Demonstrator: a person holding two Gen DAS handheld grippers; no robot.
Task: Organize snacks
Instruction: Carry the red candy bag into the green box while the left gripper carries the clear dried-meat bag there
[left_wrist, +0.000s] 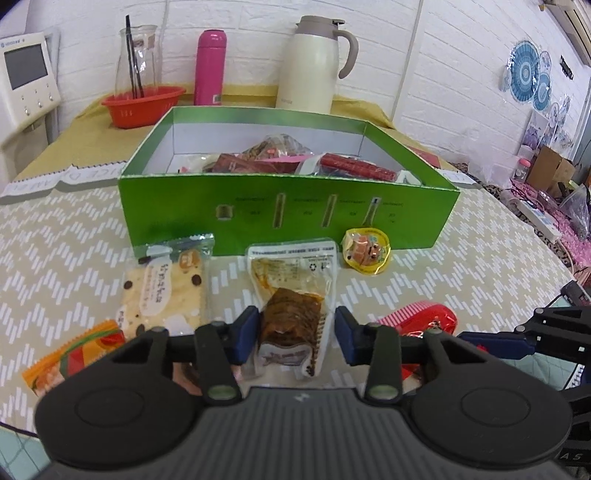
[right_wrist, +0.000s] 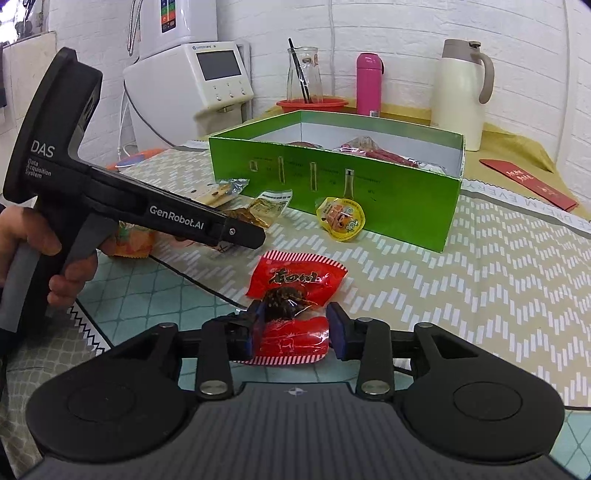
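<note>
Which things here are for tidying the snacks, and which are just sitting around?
For the job: green box, brown snack pouch, red snack packet, cookie bar, yellow jelly cup, orange packet.

Just lying about: pink bottle, cream jug, red basket, glass carafe.

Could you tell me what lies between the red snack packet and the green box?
Only the yellow jelly cup, against the green box; otherwise bare tablecloth beyond the red snack packet, clearest in the right wrist view.
</note>
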